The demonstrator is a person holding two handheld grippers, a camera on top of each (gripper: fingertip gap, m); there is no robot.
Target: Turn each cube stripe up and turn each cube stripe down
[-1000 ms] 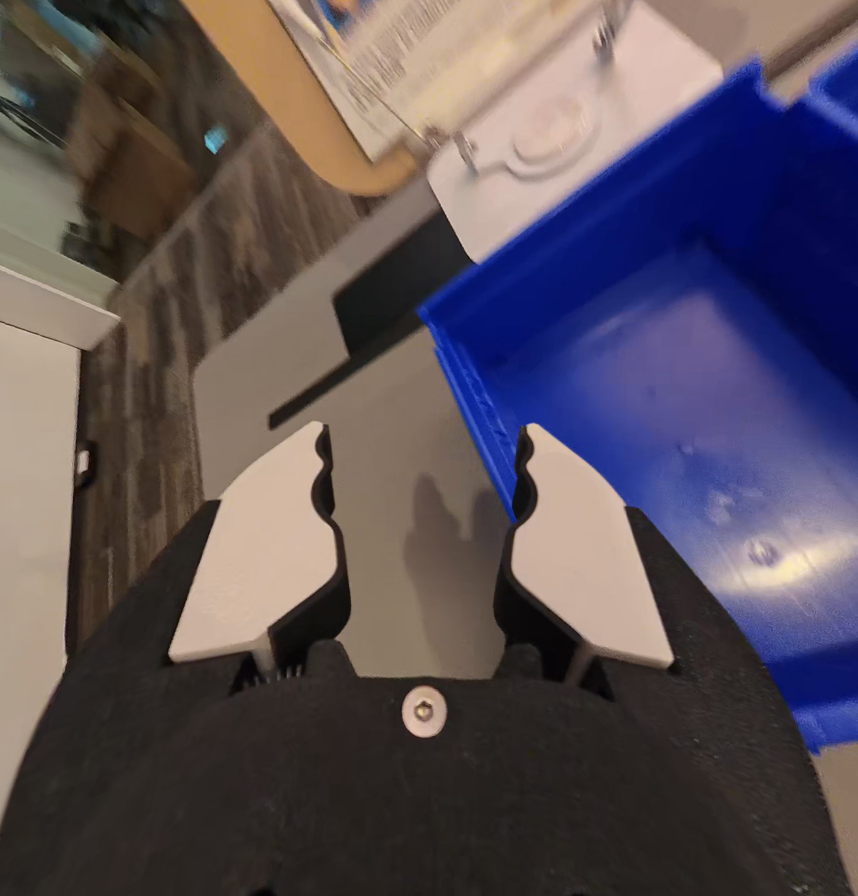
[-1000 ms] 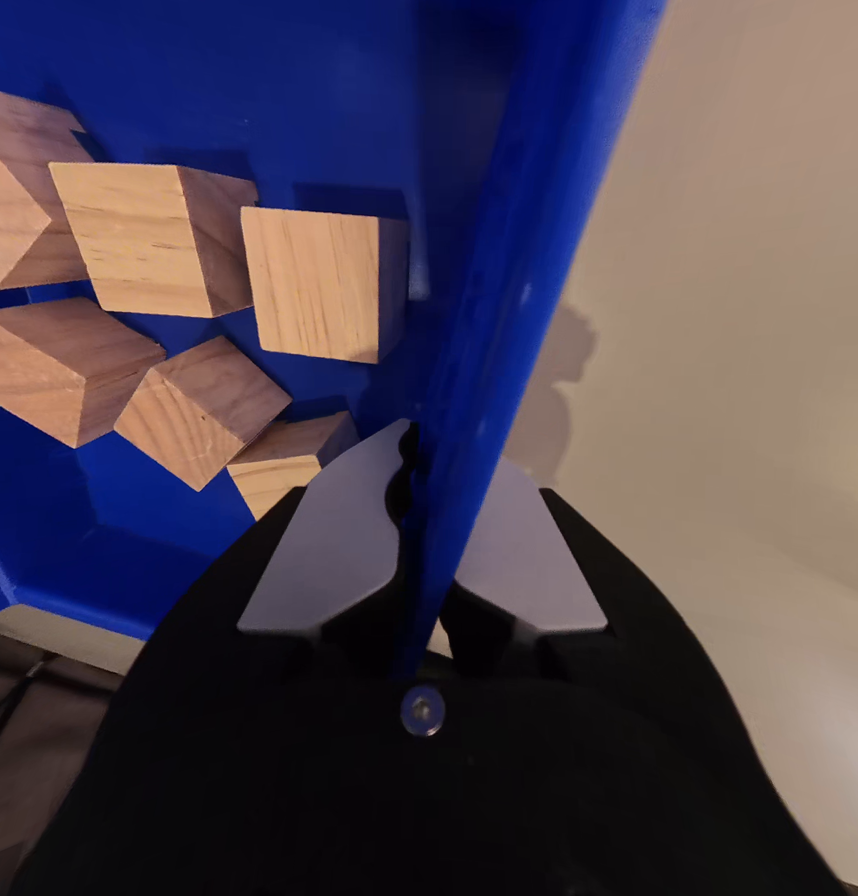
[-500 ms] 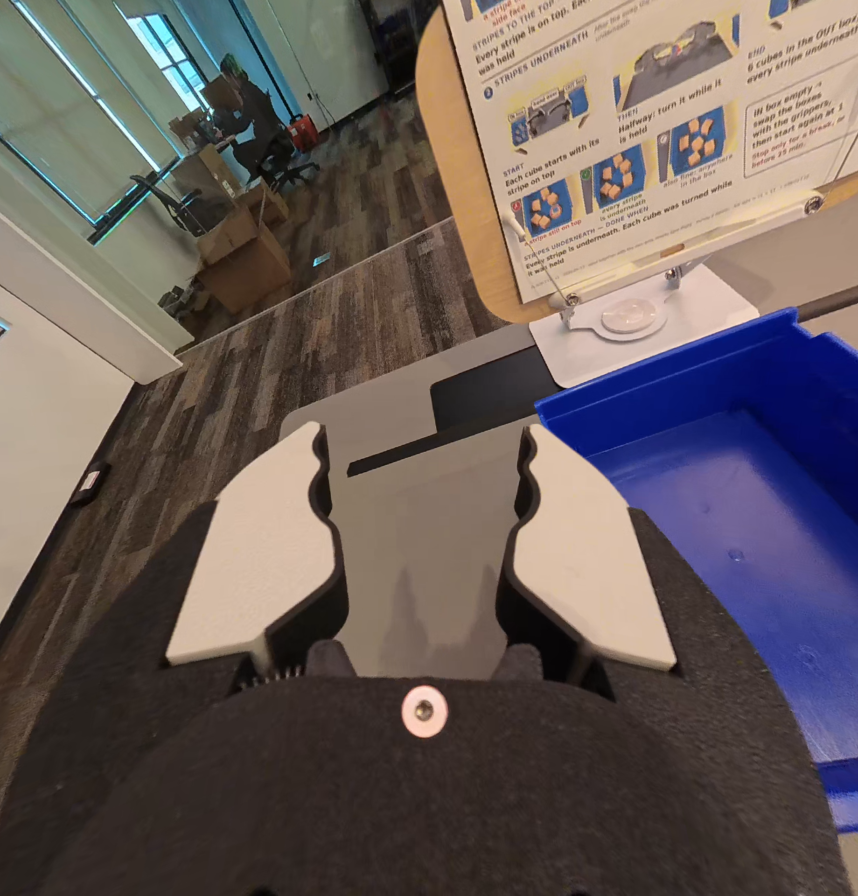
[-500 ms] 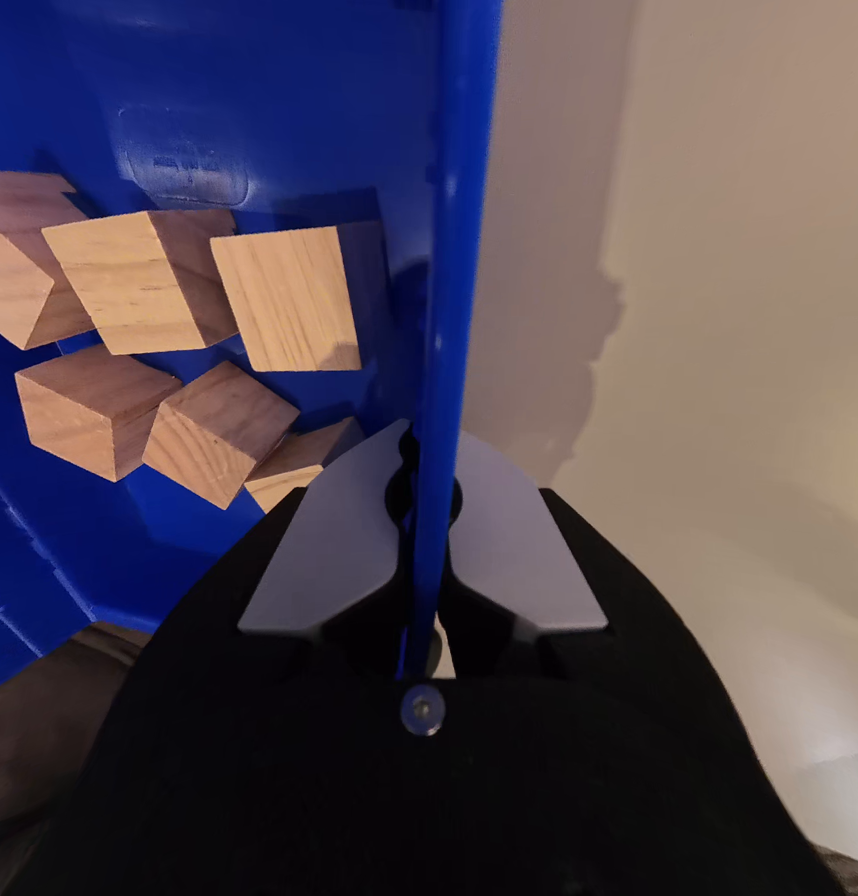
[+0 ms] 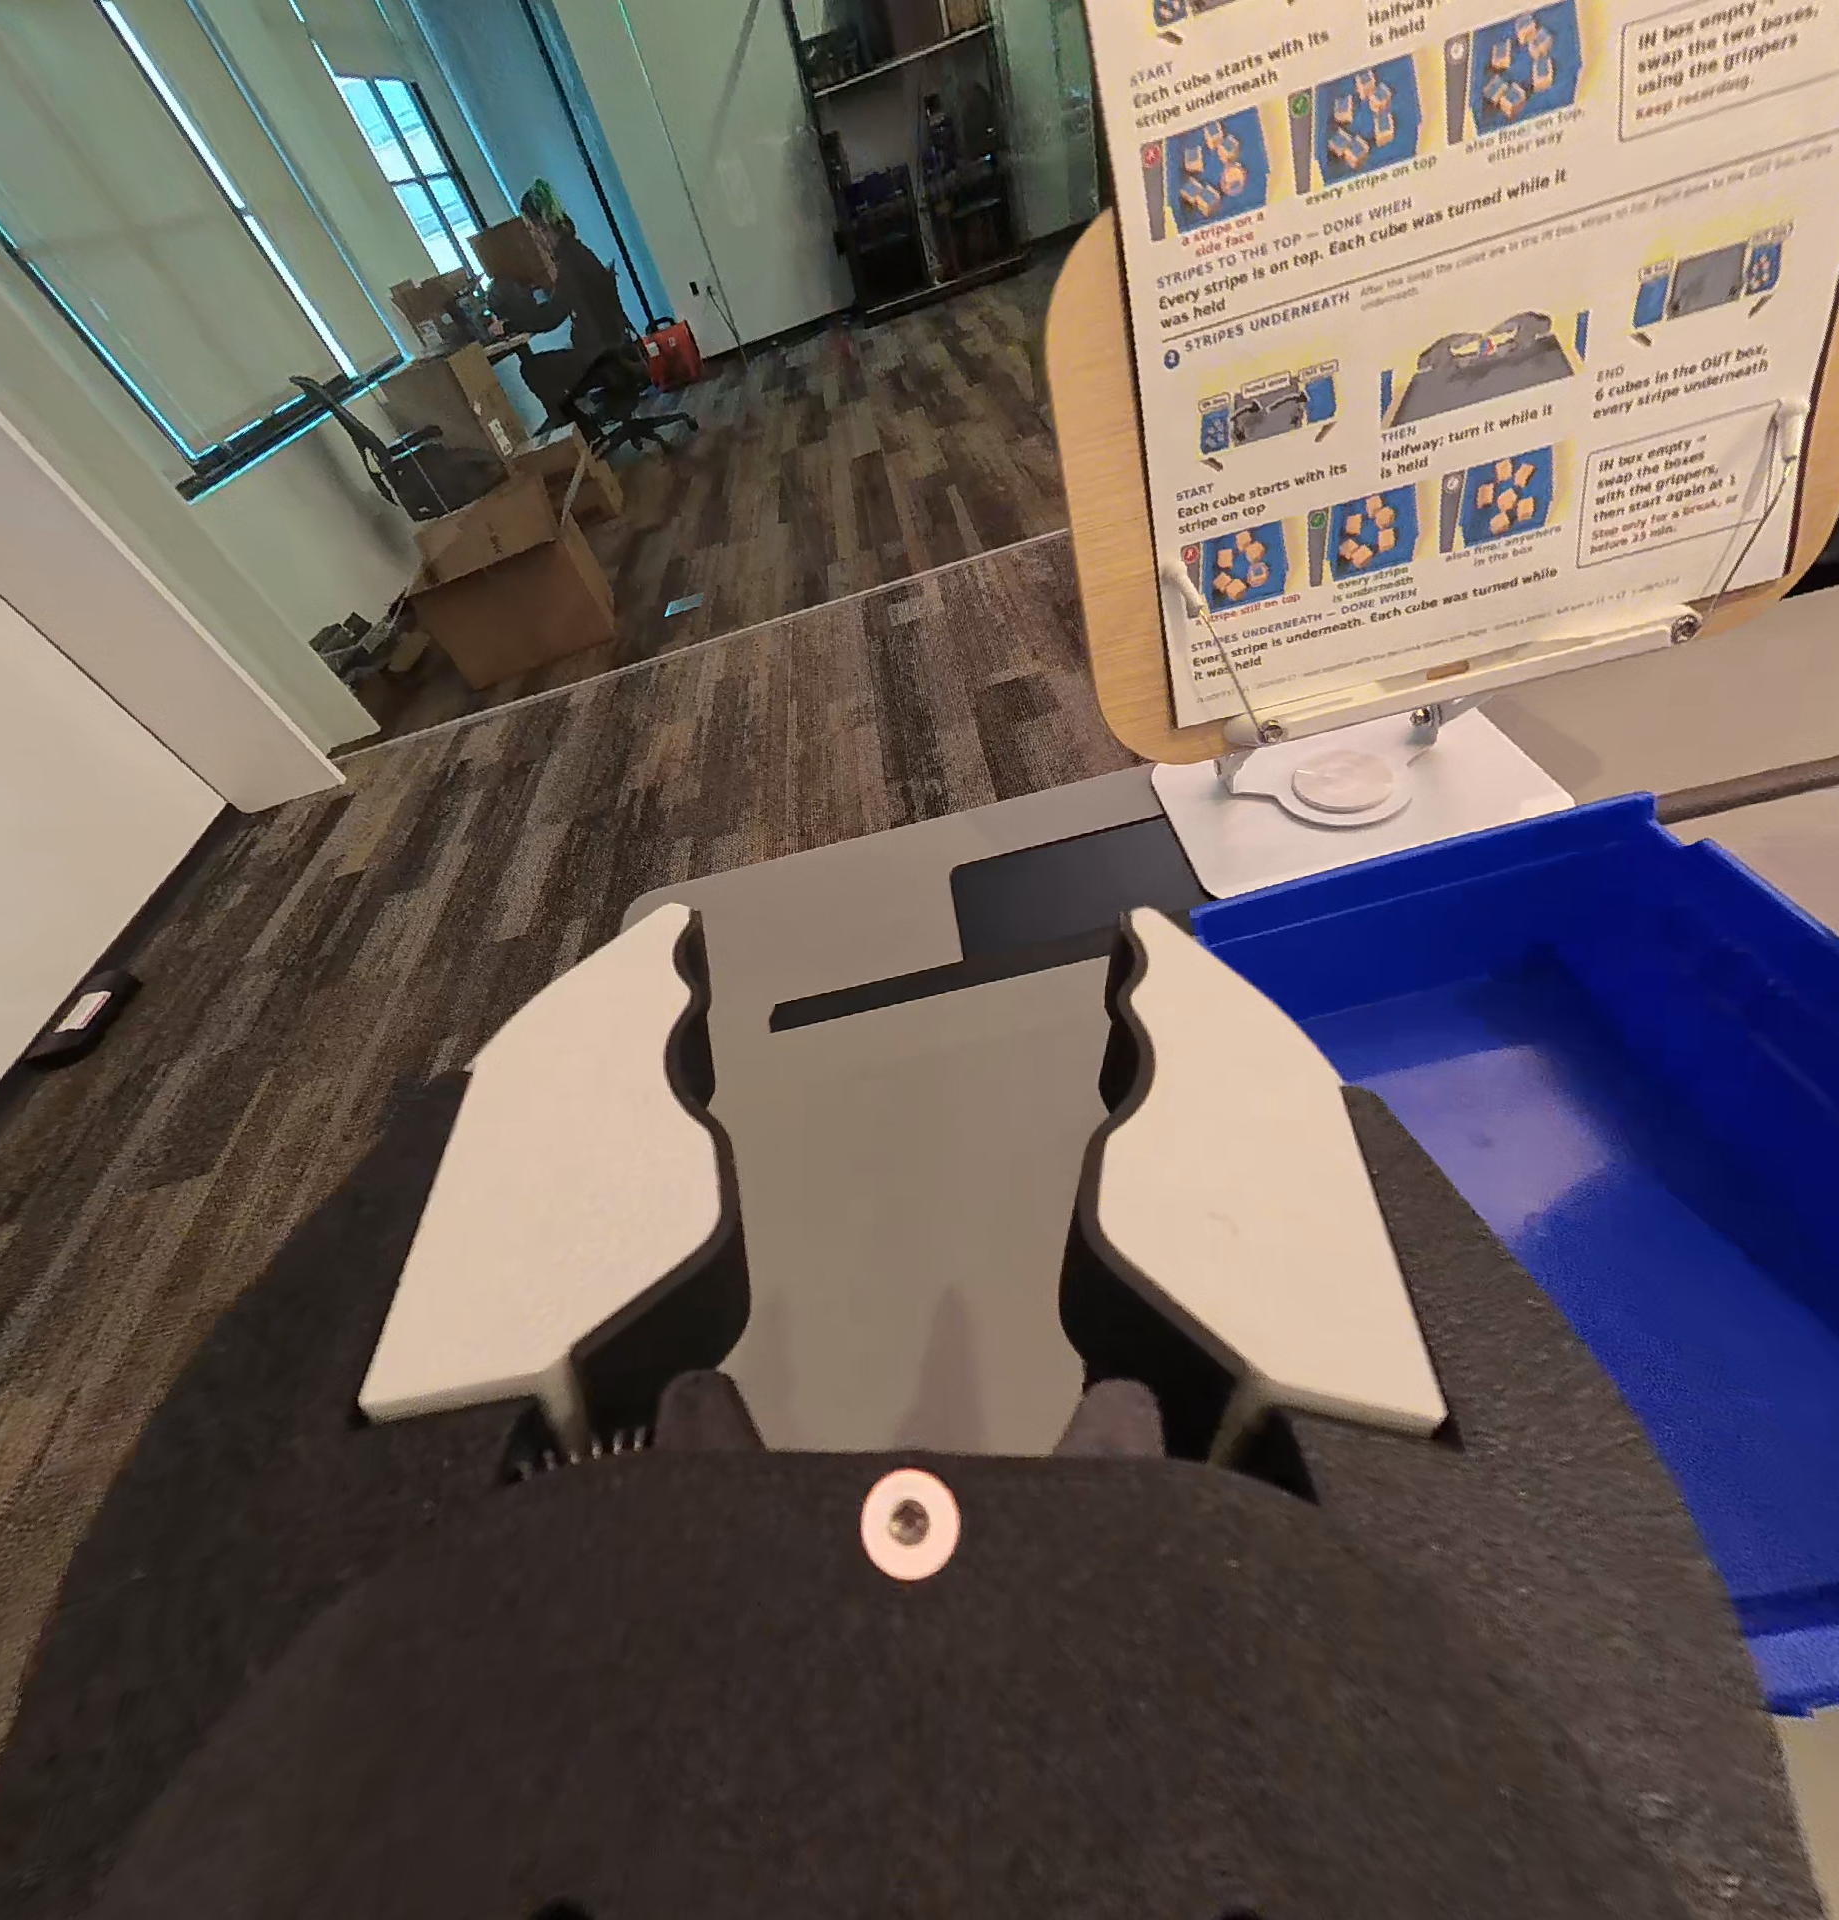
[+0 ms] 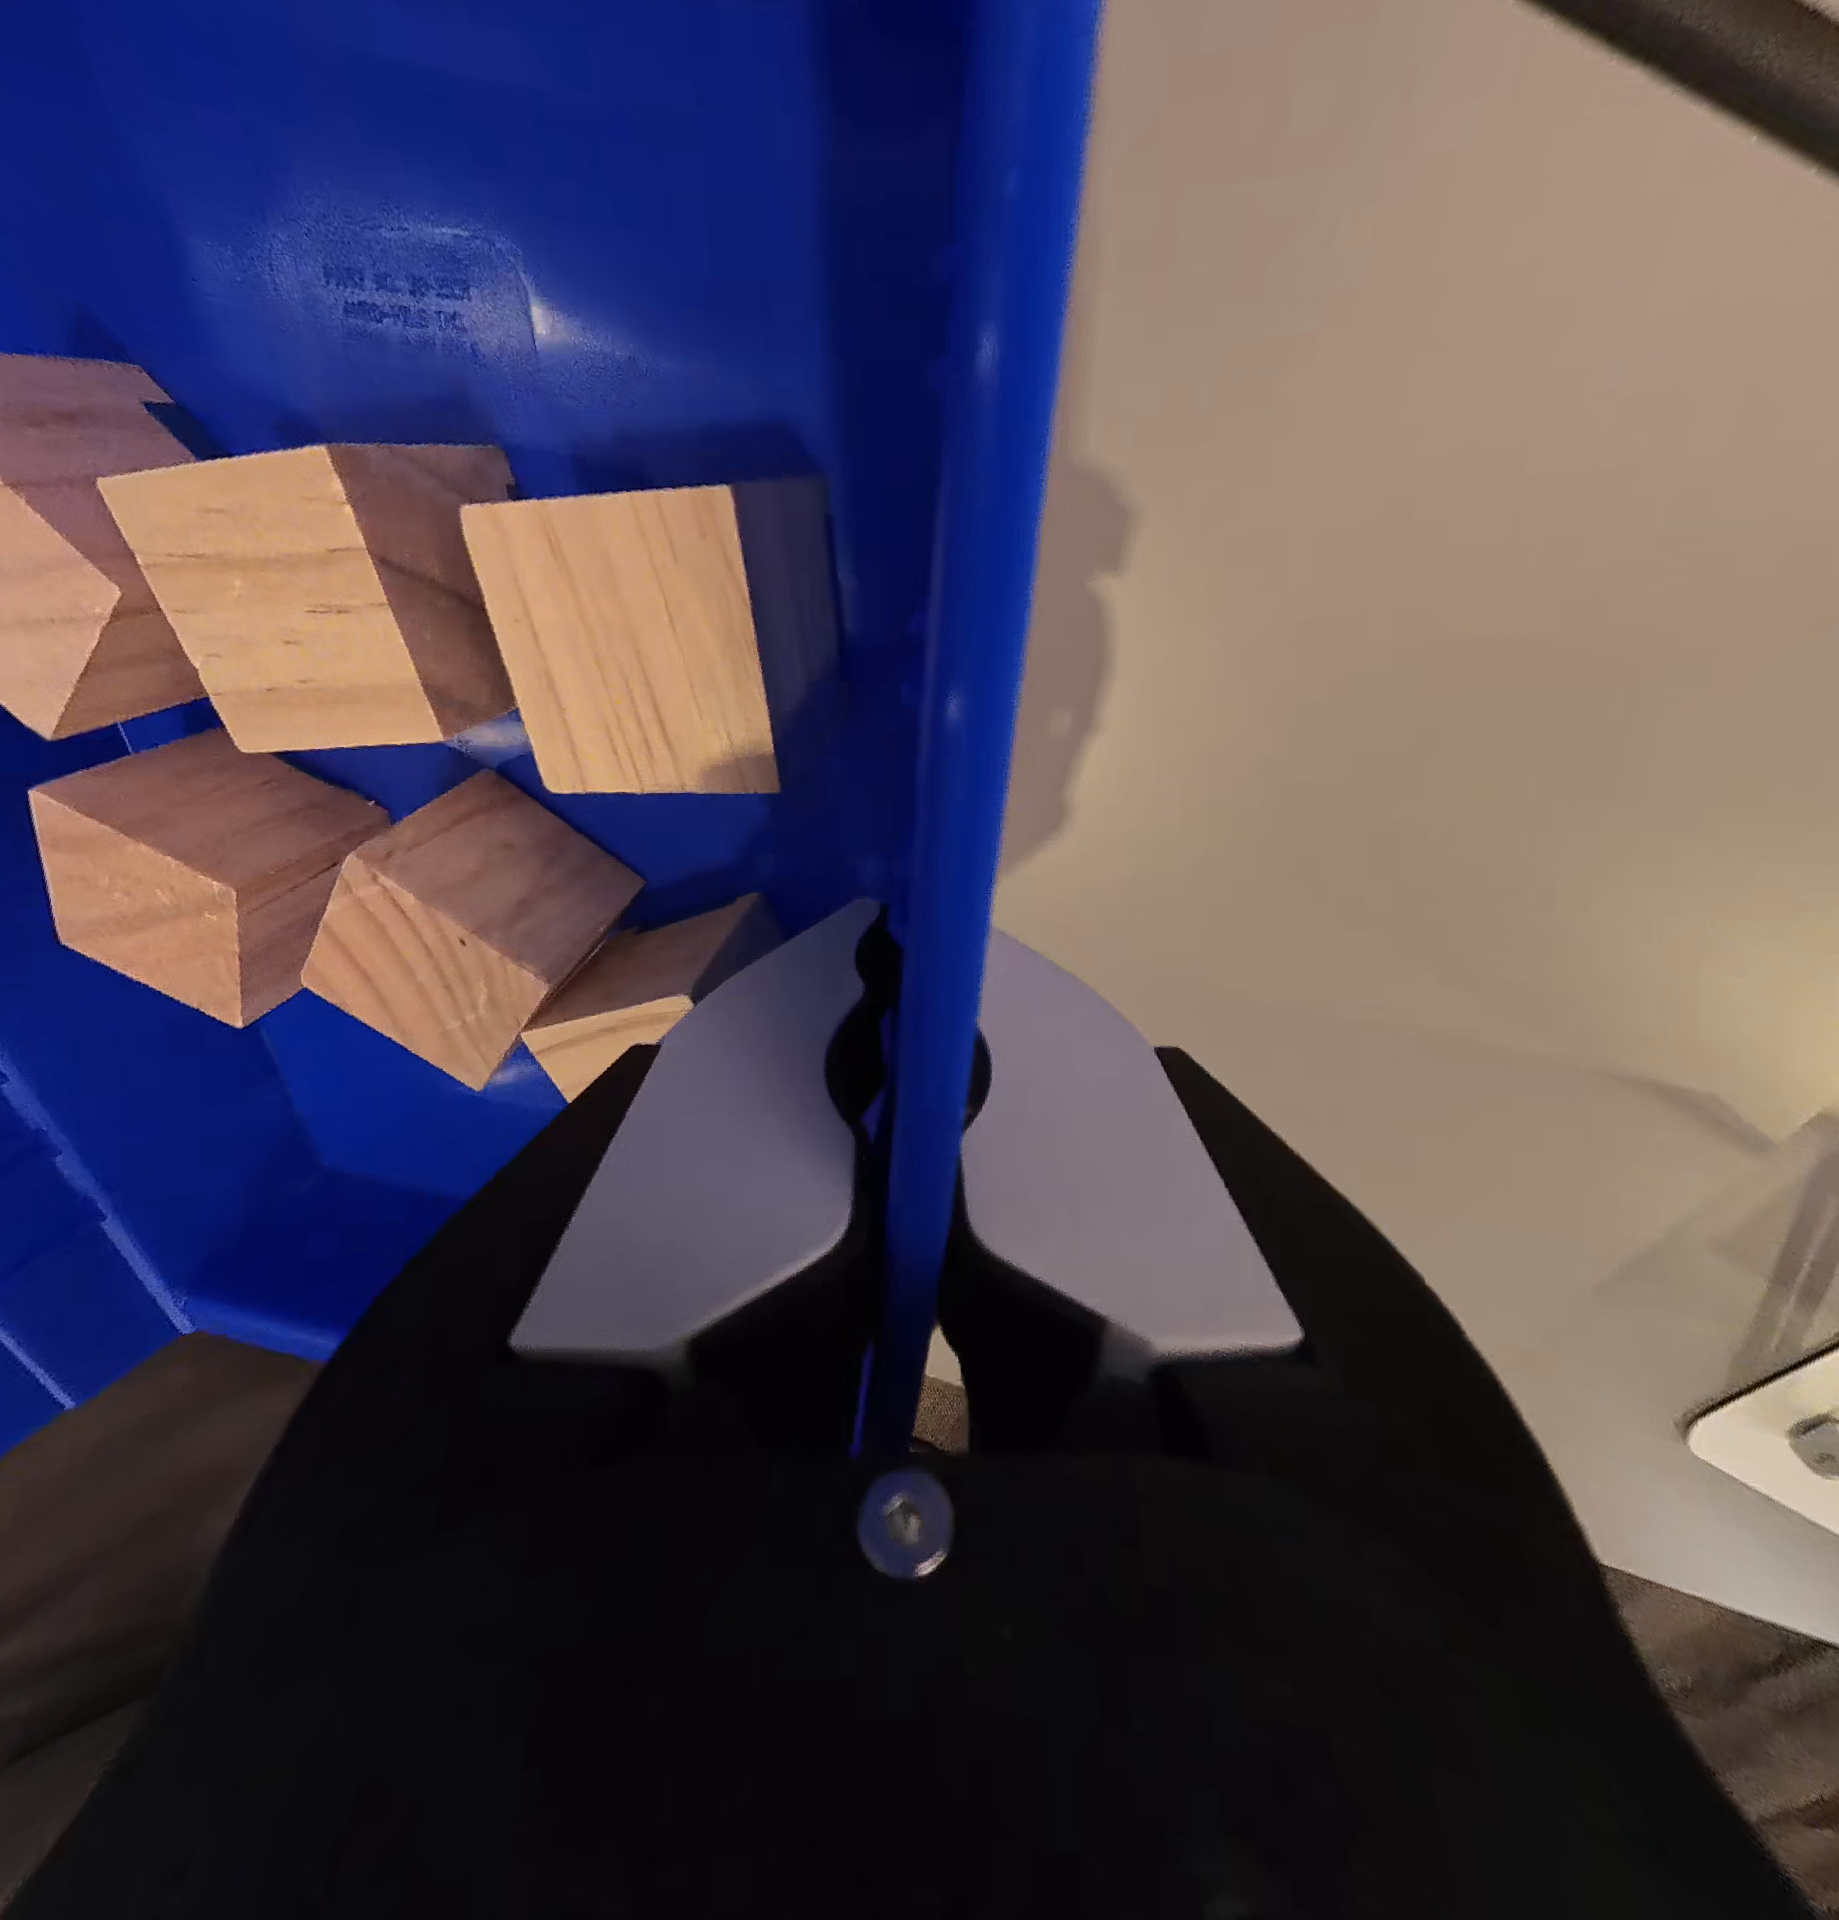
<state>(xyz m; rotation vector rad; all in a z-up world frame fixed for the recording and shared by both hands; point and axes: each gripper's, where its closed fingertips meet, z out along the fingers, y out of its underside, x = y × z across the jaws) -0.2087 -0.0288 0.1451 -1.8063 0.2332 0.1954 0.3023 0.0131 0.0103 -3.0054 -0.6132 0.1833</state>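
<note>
1. The right gripper was pinched on the side wall of a blue bin, one finger inside the bin and the other outside, both pressed against the thin plastic
2. Six wooden cubes lay loose on that bin's floor, crowded toward the gripped wall; one sat partly hidden behind the inner finger. No stripe showed on any visible face, so the stripes were probably underneath, though the view is too oblique to be sure
3. The left gripper hung spread wide with nothing between its fingers, above the grey table and just beside a second, empty blue bin
4. The cubes looked light, rigid and dry, with flat, faintly grained faces that should give the pads fair friction; nothing about them seemed fragile
5. The best hold on a cube would be across two opposite flat sides, squarely, leaving top and bottom free for turning; a corner grip would likely slip
6. The bin wall seemed thin and somewhat flexible, smooth enough to slide in a pinch, and the loose cubes would shift if the bin tipped
</note>
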